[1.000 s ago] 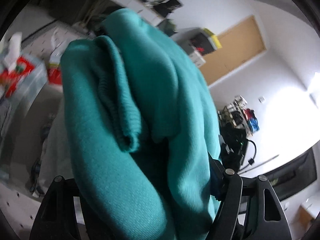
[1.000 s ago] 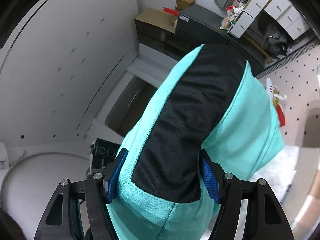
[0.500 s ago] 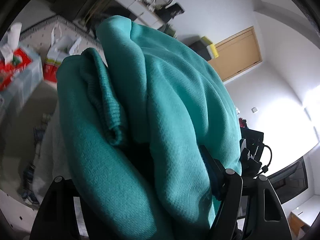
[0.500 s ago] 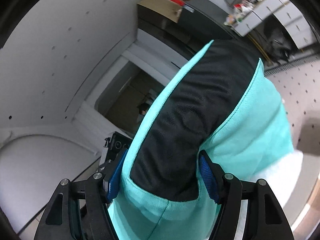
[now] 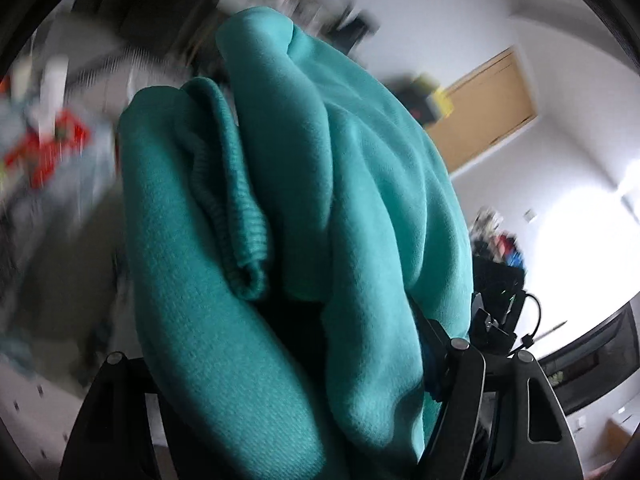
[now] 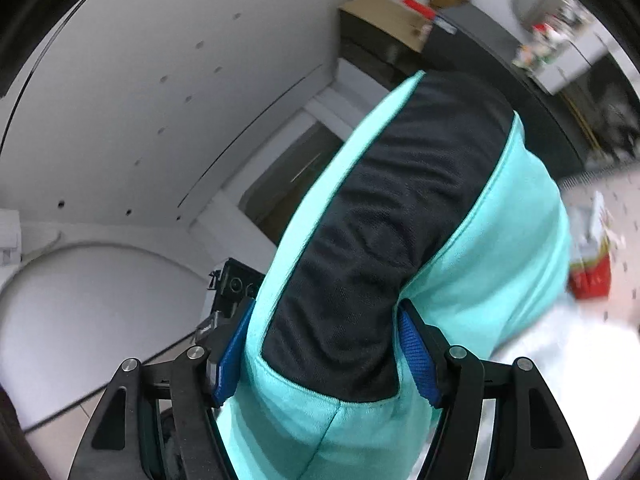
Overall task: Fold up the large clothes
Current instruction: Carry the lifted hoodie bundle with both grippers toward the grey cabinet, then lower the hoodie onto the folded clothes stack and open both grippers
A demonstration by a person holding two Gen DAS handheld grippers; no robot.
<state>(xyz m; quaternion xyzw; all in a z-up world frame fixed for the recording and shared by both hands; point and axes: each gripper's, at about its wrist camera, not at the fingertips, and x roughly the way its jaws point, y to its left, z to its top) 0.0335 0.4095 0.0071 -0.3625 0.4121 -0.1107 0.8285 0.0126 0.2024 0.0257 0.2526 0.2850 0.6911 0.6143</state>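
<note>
A large teal sweatshirt [image 5: 344,184] fills the left wrist view, bunched into thick folds with a ribbed cuff [image 5: 236,216] hanging at its middle. My left gripper [image 5: 288,360] is shut on this bundle; cloth hides the left finger, and the right finger [image 5: 444,344] presses into the fabric. In the right wrist view the same garment [image 6: 500,260] shows lighter teal with a black mesh panel [image 6: 380,220]. My right gripper [image 6: 324,352] is shut on it, both blue pads [image 6: 416,356] pressing the cloth from either side.
Blurred red and white packs [image 5: 44,148] lie at the left, a wooden door [image 5: 488,108] and a black device [image 5: 496,280] to the right. The right wrist view shows a white perforated panel [image 6: 140,80], a dark cabinet [image 6: 480,48], a red-white pack [image 6: 592,264] and white cloth [image 6: 560,340].
The left gripper has sunk with the sweatshirt, and its background has smeared. The right gripper has slid sideways and rolled a little. Both grips are unchanged.
</note>
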